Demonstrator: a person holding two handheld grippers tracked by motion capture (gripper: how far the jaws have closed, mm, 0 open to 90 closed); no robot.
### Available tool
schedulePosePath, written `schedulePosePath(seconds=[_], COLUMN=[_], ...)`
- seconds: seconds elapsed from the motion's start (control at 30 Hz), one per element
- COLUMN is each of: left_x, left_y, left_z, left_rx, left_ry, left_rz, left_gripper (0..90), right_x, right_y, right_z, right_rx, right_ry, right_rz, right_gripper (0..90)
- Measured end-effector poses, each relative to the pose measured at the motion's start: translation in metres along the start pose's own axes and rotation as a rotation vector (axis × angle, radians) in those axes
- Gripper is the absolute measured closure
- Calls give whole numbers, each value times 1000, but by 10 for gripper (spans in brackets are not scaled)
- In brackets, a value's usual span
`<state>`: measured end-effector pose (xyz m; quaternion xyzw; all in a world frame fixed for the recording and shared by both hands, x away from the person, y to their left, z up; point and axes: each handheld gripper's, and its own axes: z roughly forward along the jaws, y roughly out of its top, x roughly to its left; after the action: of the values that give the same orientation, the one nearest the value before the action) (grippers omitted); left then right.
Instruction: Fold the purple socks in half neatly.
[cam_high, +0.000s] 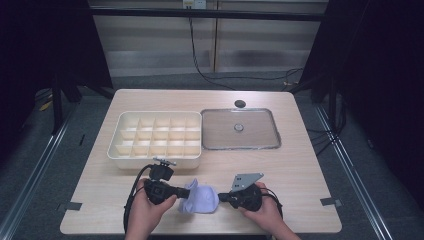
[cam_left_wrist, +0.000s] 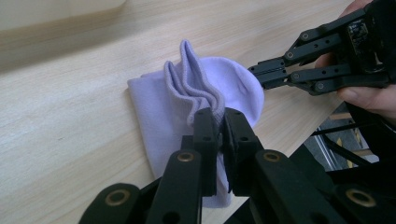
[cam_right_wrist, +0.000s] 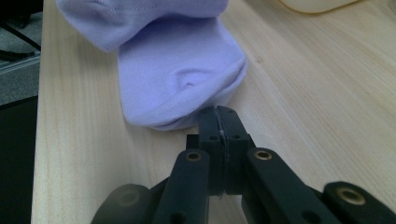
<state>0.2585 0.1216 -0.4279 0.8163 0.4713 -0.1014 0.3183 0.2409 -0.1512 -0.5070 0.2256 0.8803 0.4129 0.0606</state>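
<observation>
Pinching the ribbed cuff, our left gripper (cam_left_wrist: 219, 122) hides part of the lavender sock (cam_left_wrist: 187, 107). Our right gripper (cam_right_wrist: 220, 116) is closed tight, empty, touching its rounded toe. It lies bunched near the table (cam_high: 300, 165) front edge.

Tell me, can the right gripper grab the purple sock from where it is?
Probably yes. The right gripper sits shut right at the lilac sock's rounded end, with bare table around and nothing between; it would need to open first.
</observation>
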Motion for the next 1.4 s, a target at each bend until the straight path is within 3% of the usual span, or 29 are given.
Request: schedulePosePath(seconds=[0.1, 0.27, 0.33, 0.6, 0.73, 0.8, 0.97, 1.03, 1.4], left_x=[-4, -5, -6, -11, -12, -11, -15, -15, -20], left_y=[1, 3, 3, 8, 9, 9, 9, 10, 10], left_z=[6, 11, 12, 10, 15, 17, 22, 22, 29], left_rx=[-3, 28, 16, 19, 22, 39, 27, 34, 33], left_ry=[8, 5, 9, 21, 23, 24, 15, 20, 31], left_rz=[-13, 10, -2, 17, 13, 30, 16, 35, 33], left_gripper=[846, 844, 844, 841, 841, 840, 840, 840, 840], right_x=[0, 0, 0, 1, 0, 0, -1, -1, 0], right_y=[0, 0, 0, 0, 0, 0, -1, -1, 0], right_z=[0, 1, 1, 1, 1, 1, 1, 1, 1], right_rx=[-4, -6, -6, -4, -9, -7, -13, -13, -5], right_ry=[4, 7, 7, 2, 8, 8, 10, 11, 7], right_rz=[5, 3, 4, 1, 8, 3, 19, 18, 9], right_gripper=[896, 896, 896, 896, 896, 896, 896, 896, 896])
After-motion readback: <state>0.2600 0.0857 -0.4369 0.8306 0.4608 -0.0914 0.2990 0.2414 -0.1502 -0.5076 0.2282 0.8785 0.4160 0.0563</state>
